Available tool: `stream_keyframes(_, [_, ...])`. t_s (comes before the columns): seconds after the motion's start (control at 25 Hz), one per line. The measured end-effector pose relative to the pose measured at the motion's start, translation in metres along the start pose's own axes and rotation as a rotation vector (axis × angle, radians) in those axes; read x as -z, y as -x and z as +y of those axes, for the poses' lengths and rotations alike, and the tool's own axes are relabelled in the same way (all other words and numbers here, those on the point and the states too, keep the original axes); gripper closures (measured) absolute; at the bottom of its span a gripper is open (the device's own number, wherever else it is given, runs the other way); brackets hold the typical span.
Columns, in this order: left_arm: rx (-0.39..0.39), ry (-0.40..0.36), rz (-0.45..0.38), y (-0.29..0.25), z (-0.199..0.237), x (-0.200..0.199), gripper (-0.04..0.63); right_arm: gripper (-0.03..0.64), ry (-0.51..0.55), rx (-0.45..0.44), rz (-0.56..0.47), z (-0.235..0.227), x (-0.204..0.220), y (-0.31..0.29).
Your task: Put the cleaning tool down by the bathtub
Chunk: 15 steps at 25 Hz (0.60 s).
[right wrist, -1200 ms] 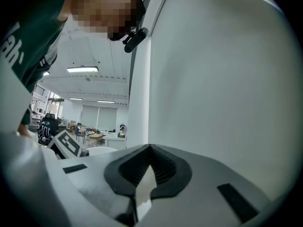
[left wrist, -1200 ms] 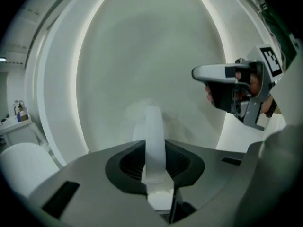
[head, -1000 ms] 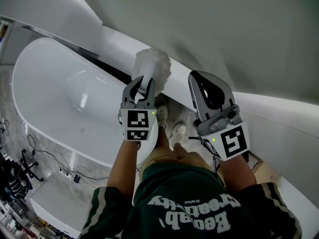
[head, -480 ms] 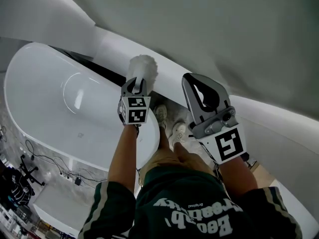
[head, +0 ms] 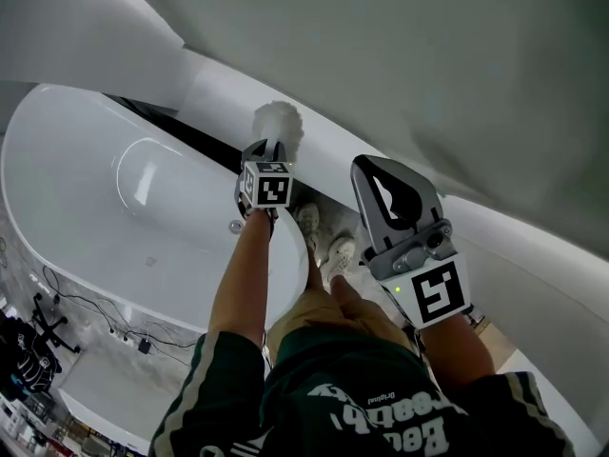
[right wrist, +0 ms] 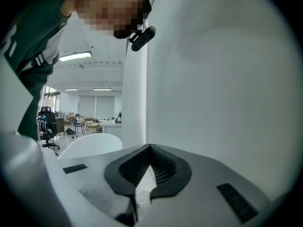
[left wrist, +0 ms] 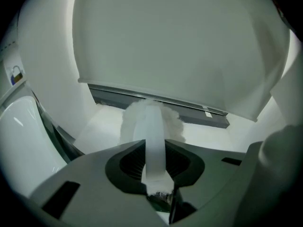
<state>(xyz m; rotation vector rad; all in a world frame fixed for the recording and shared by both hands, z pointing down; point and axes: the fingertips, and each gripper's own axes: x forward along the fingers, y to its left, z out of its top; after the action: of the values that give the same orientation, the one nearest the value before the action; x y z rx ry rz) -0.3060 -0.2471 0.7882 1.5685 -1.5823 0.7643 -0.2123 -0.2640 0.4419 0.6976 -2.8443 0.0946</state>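
The cleaning tool is a flat white handle [left wrist: 154, 145] ending in a fluffy white head [head: 278, 122]. My left gripper [head: 268, 150] is shut on that handle, which runs straight out between the jaws in the left gripper view [left wrist: 155, 144]. It holds the tool at arm's length over the far rim of the white bathtub [head: 67, 255], with the head above the white ledge [head: 219, 89]. My right gripper [head: 376, 165] hangs to the right, shut and empty, tips meeting [right wrist: 150, 146].
A dark gap [head: 186, 131] runs between tub and ledge. The person's white shoes [head: 324, 236] stand on the floor beside the tub's end. Cables and an office chair [head: 38, 327] lie lower left. A white wall [right wrist: 222, 79] stands close on the right.
My left arm has stretched out, carrying the tool farther away toward the ledge behind the tub. The right gripper has hardly moved.
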Motion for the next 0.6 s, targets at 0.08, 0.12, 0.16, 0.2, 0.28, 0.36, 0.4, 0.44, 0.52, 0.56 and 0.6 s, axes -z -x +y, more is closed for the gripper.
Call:
stream_keyframes(0.08, [0.000, 0.013, 0.023, -0.015, 0.008, 0.002, 0.499, 0.601, 0.000, -0.005, 0.011, 0.001, 0.006, -0.009])
stream_keyframes(0.12, [0.001, 0.020, 0.032, -0.022, 0.011, 0.003, 0.500, 0.601, 0.002, -0.007, 0.015, 0.001, 0.009, -0.012])
stream_keyframes(0.16, [0.002, 0.027, 0.042, -0.029, 0.013, 0.005, 0.499, 0.601, 0.004, -0.008, 0.020, 0.000, 0.012, -0.015])
stream_keyframes(0.2, [0.003, 0.032, 0.052, -0.035, 0.014, 0.007, 0.500, 0.601, 0.002, -0.008, 0.027, 0.000, 0.015, -0.016])
stream_keyframes(0.28, [0.003, 0.038, 0.075, -0.043, 0.014, 0.012, 0.499, 0.601, 0.003, -0.009, 0.038, -0.001, 0.019, -0.014])
stream_keyframes(0.36, [0.001, 0.040, 0.097, -0.052, 0.011, 0.018, 0.499, 0.601, 0.002, -0.009, 0.040, -0.003, 0.022, -0.010])
stream_keyframes(0.4, [0.000, 0.041, 0.104, -0.057, 0.009, 0.020, 0.499, 0.601, 0.002, -0.009, 0.041, -0.004, 0.024, -0.009])
stream_keyframes(0.44, [-0.001, 0.043, 0.107, -0.061, 0.009, 0.020, 0.499, 0.601, 0.001, -0.007, 0.044, -0.006, 0.026, -0.008])
stream_keyframes(0.52, [-0.004, 0.048, 0.113, -0.068, 0.014, 0.018, 0.499, 0.601, 0.001, -0.009, 0.054, -0.007, 0.030, -0.013])
stream_keyframes(0.56, [-0.002, 0.052, 0.121, -0.072, 0.017, 0.019, 0.499, 0.601, 0.002, -0.012, 0.060, -0.006, 0.032, -0.017])
stream_keyframes(0.6, [0.000, 0.056, 0.131, -0.075, 0.019, 0.020, 0.499, 0.601, 0.003, -0.014, 0.067, -0.006, 0.033, -0.020])
